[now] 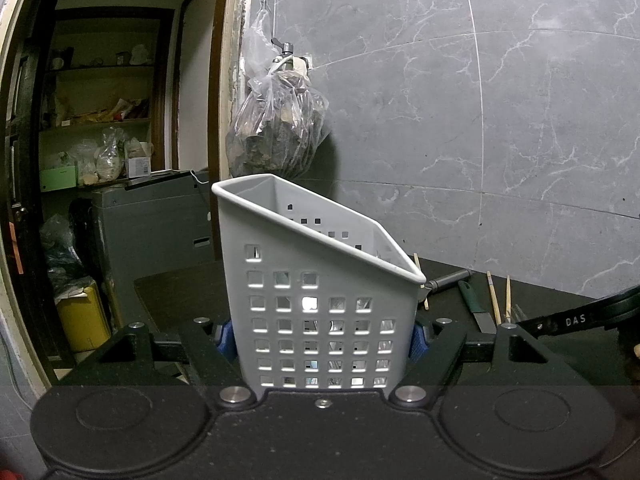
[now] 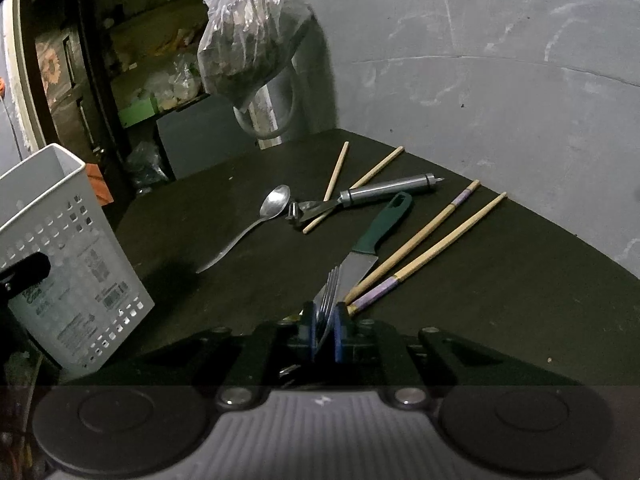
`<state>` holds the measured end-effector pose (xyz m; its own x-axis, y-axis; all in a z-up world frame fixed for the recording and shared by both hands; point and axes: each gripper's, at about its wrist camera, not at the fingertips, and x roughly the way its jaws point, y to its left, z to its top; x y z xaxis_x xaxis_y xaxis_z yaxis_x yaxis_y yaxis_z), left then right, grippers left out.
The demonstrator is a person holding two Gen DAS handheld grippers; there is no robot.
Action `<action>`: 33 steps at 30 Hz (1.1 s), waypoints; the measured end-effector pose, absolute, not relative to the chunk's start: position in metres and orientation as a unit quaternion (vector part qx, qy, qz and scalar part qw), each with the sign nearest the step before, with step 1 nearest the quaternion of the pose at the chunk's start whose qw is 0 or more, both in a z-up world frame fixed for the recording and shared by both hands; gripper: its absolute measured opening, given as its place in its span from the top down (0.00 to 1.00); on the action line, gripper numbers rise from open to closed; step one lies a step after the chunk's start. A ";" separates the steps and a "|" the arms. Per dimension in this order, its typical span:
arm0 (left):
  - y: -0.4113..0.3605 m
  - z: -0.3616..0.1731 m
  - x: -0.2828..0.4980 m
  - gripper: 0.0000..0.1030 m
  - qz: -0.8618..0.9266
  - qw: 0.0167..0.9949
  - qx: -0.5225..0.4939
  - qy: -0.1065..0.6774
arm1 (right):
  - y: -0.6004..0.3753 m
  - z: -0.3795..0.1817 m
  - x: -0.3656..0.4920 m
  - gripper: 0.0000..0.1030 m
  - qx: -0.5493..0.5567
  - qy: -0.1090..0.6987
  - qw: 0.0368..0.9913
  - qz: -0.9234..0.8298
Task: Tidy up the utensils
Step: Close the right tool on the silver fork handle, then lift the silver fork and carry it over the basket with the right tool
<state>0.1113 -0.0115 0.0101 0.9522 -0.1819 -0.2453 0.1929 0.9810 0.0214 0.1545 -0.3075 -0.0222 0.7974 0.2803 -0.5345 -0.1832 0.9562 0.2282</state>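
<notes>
My left gripper [image 1: 320, 340] is shut on a grey perforated utensil basket [image 1: 316, 280], its blue pads [image 1: 225, 338] pressing both side walls low down. The basket stands upright on the black table [image 1: 180, 296] and looks empty. In the right wrist view the same basket [image 2: 72, 264] sits at the left. My right gripper [image 2: 324, 328] is shut on a metal fork [image 2: 329, 294], tines pointing forward and up just above the table. Ahead lie a spoon [image 2: 260, 216], a green-handled knife [image 2: 376, 232], a steel-handled peeler [image 2: 384, 191] and several chopsticks [image 2: 436, 240].
A plastic bag [image 2: 248, 32] of dark stuff hangs from a wall hook above the table's far corner. The grey tiled wall [image 2: 500, 80] bounds the table at the back and right. A doorway with cluttered shelves [image 1: 100, 120] opens to the left.
</notes>
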 end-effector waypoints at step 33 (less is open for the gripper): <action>-0.015 0.011 0.111 0.26 -0.103 0.987 0.022 0.122 | -0.301 0.061 0.091 0.99 0.036 0.135 0.982 0.127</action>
<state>0.1106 -0.0151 0.0111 0.9488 -0.1984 -0.2456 0.2091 0.9777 0.0179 0.0911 -0.3007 0.0612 0.9316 0.2581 -0.2557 -0.2389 0.9654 0.1043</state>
